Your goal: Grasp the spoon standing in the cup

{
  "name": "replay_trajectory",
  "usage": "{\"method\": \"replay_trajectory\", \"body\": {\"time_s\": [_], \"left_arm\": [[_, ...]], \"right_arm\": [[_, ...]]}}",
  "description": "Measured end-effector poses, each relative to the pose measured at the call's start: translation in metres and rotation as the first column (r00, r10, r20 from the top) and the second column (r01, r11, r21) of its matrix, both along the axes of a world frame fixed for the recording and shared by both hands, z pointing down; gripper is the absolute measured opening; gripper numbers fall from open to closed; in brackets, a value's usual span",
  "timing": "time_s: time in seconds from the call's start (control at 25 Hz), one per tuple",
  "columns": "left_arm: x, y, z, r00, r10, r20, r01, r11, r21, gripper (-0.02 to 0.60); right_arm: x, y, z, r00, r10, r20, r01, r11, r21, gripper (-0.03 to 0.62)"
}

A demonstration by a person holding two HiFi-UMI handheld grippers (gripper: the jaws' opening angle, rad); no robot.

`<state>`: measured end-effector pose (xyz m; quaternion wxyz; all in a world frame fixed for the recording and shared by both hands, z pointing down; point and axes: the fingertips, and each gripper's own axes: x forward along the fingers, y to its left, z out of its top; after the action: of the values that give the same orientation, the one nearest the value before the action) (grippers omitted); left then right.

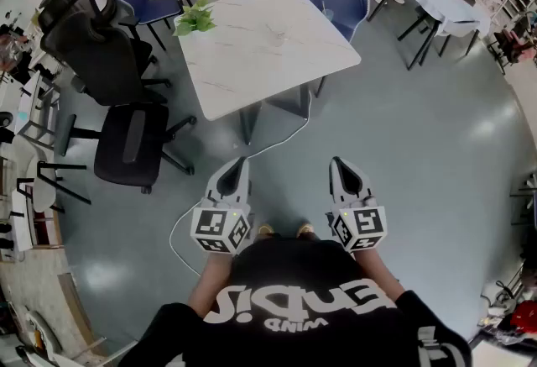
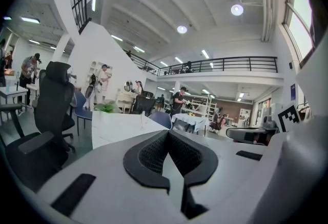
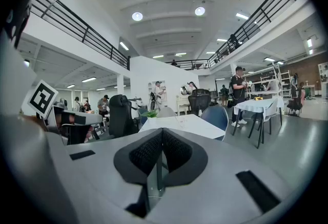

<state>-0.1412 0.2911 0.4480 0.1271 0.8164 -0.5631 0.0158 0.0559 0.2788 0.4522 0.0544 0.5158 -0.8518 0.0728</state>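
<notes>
Marble table (image 1: 252,55) beyond left gripper (image 1: 242,164), right gripper (image 1: 337,164), both closed, empty; shirt (image 1: 294,273) print "WIND".

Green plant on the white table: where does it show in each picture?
Head view: plant upper left, on a corner of the white table.
Left gripper view: plant small, left of middle.
Right gripper view: plant near the middle.
Shared landmark: that white table.

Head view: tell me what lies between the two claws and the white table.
Only grey floor crossed by a thin white cable, in the head view; left claw and right claw hang short of the table.
</notes>
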Motion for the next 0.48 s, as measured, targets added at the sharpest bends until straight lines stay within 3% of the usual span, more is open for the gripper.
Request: {"method": "replay_trajectory", "body": {"time_s": [0.48], "left_arm": [[-0.021,-0.017,0.011,0.998,0.054,0.021,-0.054,0.999,0.006,0.014]], "right_arm": [[-0.025,-0.001,0.007,0.999,0.035,0.006,-0.035,0.999,0.011,0.008]]}}
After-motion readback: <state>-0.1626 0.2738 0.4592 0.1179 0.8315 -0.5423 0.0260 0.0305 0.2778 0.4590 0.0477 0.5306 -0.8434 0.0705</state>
